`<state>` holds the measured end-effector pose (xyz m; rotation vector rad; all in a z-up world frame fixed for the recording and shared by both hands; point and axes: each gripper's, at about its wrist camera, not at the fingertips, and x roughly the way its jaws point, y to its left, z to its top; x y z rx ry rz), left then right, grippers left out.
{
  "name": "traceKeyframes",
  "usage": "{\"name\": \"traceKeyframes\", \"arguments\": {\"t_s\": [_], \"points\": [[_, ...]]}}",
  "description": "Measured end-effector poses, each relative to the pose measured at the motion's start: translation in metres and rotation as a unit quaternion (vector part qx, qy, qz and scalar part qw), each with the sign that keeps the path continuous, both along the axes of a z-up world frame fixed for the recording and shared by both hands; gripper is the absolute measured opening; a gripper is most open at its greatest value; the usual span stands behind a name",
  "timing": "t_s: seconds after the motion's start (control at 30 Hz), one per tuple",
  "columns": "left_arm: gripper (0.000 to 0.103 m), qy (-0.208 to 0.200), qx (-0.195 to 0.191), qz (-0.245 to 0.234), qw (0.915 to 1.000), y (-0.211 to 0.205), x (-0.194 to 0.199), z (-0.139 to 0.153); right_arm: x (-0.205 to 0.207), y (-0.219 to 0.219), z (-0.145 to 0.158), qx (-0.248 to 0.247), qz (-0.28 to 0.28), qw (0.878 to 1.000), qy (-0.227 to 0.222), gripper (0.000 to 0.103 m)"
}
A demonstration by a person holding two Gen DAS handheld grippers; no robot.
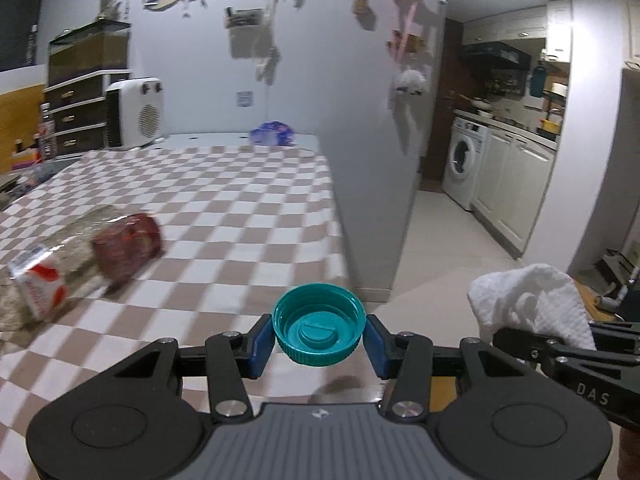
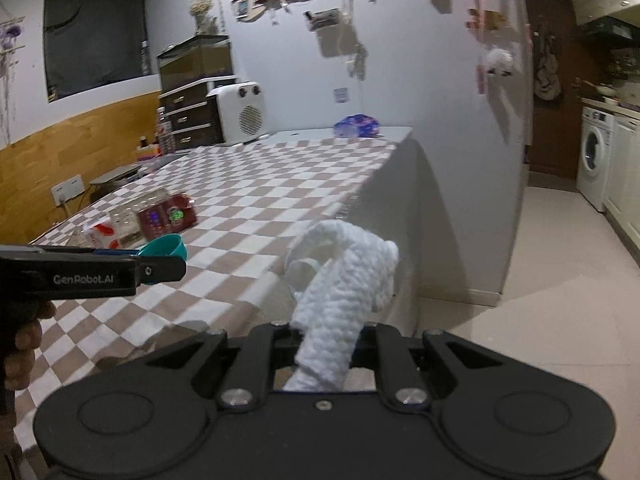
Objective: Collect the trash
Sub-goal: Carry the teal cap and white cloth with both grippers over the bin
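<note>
Glossy plastic cap (image 1: pixel 319 325) — embossed, seemingly paper towel (image 2: pixel 344 280).

Left tongs (image 1: pixel 319 338) clamped on something wide, right tongs (image 2: pixel 325 354) nearly shut.

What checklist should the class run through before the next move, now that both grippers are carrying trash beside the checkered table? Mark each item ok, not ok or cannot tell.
1. Left gripper clamps the teal bottle cap between both blue pads: ok.
2. Cap sits level, open side up: ok.
3. Right gripper is shut on the white paper towel: ok.
4. Towel hangs clear of the checkered tablecloth: cannot tell.
5. A bin to drop the trash into is in view: not ok, none visible.
6. All trash is off the table: not ok; a red packet and a white carton remain.
</note>
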<state>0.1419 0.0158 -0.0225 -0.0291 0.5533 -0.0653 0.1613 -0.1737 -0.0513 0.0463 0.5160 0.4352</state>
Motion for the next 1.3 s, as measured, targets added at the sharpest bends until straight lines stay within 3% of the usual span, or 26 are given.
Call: {"name": "traceKeyframes", "arguments": {"t_s": [0.33, 0.73, 0.93, 1.3], "points": [[0.049, 0.021, 0.008, -0.058, 0.9981, -0.08, 0.006, -0.017, -0.016, -0.069, -0.007, 0.001, -0.052, 0.999, 0.002, 0.013], [0.049, 0.104, 0.012, -0.084, 0.991, -0.153, 0.035, -0.083, -0.009, -0.131, -0.052, -0.003, -0.089, 0.995, 0.055, 0.013], [0.049, 0.143, -0.003, -0.072, 0.9871, -0.166, 0.063, -0.123, 0.004, -0.148, -0.082, 0.001, -0.099, 0.991, 0.093, 0.013], [0.049, 0.209, -0.032, -0.044, 0.9763, -0.152, 0.118, -0.204, 0.047, -0.154, -0.138, 0.003, -0.101, 0.98, 0.17, 0.013]]}}
